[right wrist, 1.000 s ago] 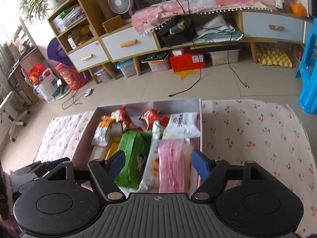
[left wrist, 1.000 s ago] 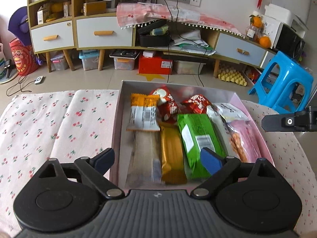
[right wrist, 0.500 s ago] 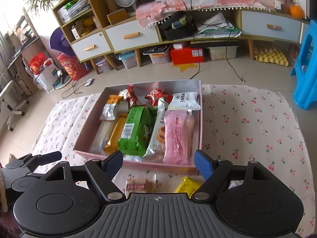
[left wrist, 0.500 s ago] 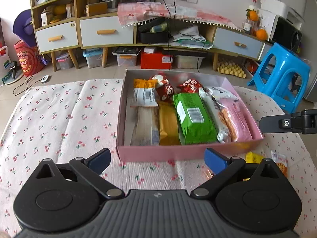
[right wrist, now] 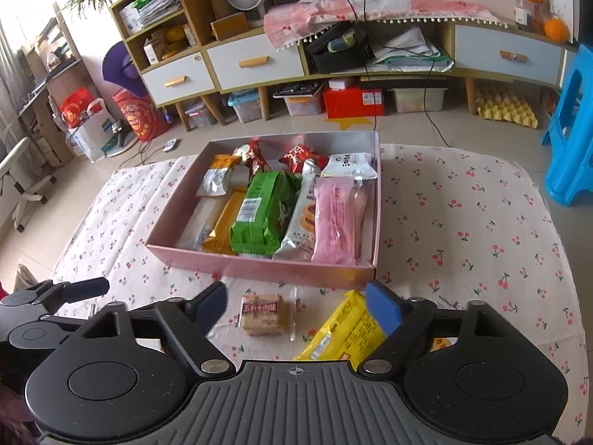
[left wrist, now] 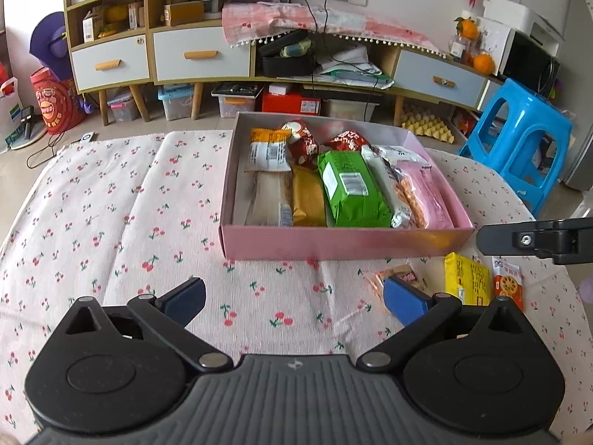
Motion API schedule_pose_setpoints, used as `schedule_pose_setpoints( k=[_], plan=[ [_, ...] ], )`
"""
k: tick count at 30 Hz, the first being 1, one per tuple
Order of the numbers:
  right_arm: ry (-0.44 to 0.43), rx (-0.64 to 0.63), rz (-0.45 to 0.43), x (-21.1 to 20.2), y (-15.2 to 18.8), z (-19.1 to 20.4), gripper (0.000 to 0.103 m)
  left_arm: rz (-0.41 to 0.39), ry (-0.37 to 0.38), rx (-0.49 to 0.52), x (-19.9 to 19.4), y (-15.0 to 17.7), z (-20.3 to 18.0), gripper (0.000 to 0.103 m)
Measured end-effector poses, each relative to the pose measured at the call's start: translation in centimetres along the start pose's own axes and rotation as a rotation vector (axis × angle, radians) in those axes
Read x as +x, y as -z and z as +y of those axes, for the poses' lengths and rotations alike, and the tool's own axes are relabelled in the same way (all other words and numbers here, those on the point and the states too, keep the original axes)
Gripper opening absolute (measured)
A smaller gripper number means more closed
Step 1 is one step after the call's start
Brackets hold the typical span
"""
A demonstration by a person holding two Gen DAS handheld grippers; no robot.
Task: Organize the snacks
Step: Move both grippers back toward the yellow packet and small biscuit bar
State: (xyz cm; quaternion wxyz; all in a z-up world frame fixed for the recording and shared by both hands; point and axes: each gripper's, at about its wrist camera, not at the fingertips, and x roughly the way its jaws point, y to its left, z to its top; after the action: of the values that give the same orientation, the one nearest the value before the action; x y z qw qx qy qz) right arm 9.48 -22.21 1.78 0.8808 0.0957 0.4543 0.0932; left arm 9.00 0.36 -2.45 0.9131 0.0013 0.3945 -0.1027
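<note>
A pink box (left wrist: pixel 344 243) (right wrist: pixel 259 269) on the cherry-print cloth holds several snack packs, among them a green pack (left wrist: pixel 352 189) (right wrist: pixel 261 211) and a pink pack (right wrist: pixel 335 218). In front of the box lie a brown biscuit pack (right wrist: pixel 261 313) (left wrist: pixel 402 274), a yellow pack (right wrist: pixel 344 328) (left wrist: pixel 467 283) and a small orange-print pack (left wrist: pixel 507 287). My left gripper (left wrist: pixel 292 298) is open and empty, above the cloth in front of the box. My right gripper (right wrist: pixel 296 306) is open and empty, over the brown and yellow packs.
The cherry-print cloth (left wrist: pixel 111 204) covers the table. Beyond the table's far edge are a low cabinet with drawers (left wrist: pixel 200 55), storage bins on the floor and a blue plastic stool (left wrist: pixel 519 137) at the right. The right gripper's side shows in the left wrist view (left wrist: pixel 537 239).
Both grippers have pulled back from over the box toward the table's near edge. The loose packs in front of the box have come into view. Both stay open.
</note>
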Motion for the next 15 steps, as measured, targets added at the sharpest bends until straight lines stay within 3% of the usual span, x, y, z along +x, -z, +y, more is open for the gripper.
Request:
schedule_pose_setpoints(
  k=[7, 15],
  plan=[
    [0.015, -0.041, -0.039, 0.2, 1.5, -0.8, 0.094, -0.003, -0.001, 0.054, 0.5, 1.6, -0.4, 0.102],
    [0.130, -0.119, -0.023, 1.4, 2.9, -2.8, 0.094, 0.003, 0.023, 0.124, 1.9, 2.8, -2.0, 0.102]
  ],
)
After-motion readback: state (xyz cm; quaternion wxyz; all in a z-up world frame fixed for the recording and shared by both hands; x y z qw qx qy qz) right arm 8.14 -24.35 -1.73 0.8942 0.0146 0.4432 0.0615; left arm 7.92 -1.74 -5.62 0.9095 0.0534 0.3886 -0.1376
